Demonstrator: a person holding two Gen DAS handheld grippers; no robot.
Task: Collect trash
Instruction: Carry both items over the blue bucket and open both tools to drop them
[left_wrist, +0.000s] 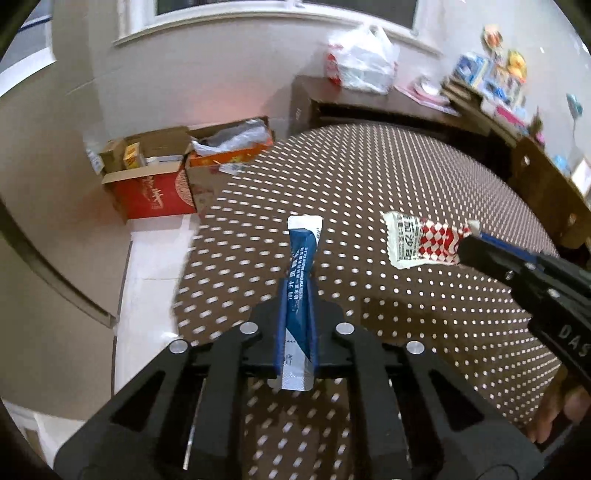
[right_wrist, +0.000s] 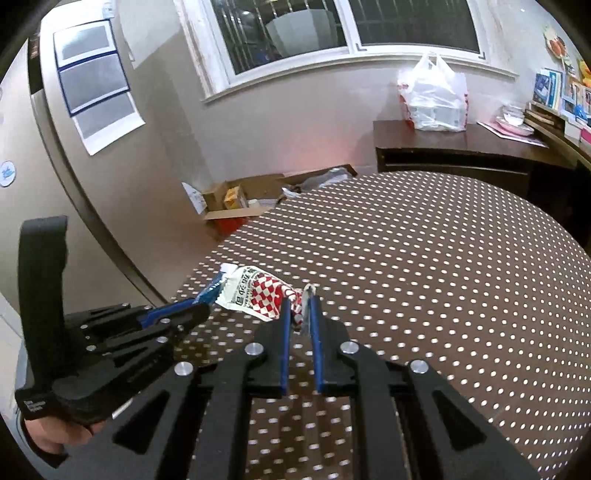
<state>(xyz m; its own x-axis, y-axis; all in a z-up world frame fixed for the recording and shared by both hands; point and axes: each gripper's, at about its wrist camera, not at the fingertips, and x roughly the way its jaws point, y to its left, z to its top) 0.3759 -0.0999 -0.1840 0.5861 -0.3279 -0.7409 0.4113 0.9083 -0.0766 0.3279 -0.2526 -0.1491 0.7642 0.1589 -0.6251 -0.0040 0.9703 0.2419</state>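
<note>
My left gripper (left_wrist: 298, 295) is shut on a long blue and white sachet (left_wrist: 303, 243), which sticks up and forward from between its blue pads above the dotted brown tablecloth (left_wrist: 406, 166). To its right, my right gripper (left_wrist: 467, 245) is shut on the twisted end of a red-and-white checked wrapper (left_wrist: 421, 240) held off the table. In the right wrist view, the right gripper (right_wrist: 300, 302) pinches that checked wrapper (right_wrist: 255, 291) at its crumpled end. The left gripper (right_wrist: 201, 306) comes in from the left with the blue sachet (right_wrist: 214, 291) just behind the wrapper.
Open cardboard boxes (left_wrist: 155, 184) full of packaging stand on the floor beyond the table's far left edge. A dark wooden desk (right_wrist: 443, 147) against the wall carries a white plastic bag (right_wrist: 434, 96), dishes and books. A hand (right_wrist: 55, 435) grips the left tool.
</note>
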